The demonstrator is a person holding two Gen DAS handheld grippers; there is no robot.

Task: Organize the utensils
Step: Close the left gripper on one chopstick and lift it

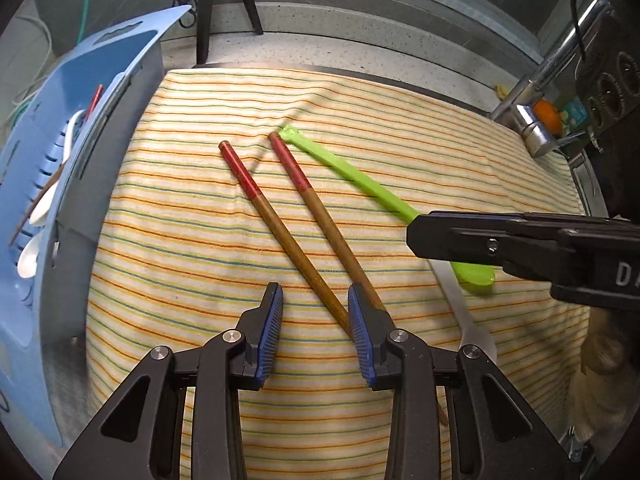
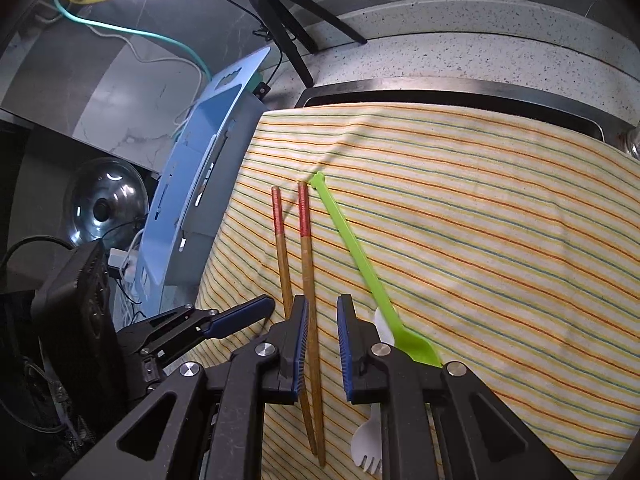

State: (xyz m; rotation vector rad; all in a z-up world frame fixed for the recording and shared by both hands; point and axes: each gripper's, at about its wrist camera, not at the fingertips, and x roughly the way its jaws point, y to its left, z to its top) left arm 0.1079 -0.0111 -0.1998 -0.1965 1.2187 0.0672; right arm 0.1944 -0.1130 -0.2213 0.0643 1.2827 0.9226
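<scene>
Two red-topped wooden chopsticks [image 1: 280,216] cross on the striped cloth [image 1: 400,128]; left hand-held gripper [image 1: 316,300] unclenched astride them, right hand-held gripper [image 2: 323,320] likewise; lettering unreadable.

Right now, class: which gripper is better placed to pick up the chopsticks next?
Left, probably: the left gripper hangs open over both chopsticks, with the blue rack on its side.

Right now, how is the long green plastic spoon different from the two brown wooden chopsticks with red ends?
The green plastic spoon is bright green all over; the wooden chopsticks are brown with red tops. The spoon widens into a flat scoop at its near end, while the chopsticks stay thin sticks. There is one spoon but two chopsticks. All lie flat on the striped cloth, top ends pointing away.
</scene>
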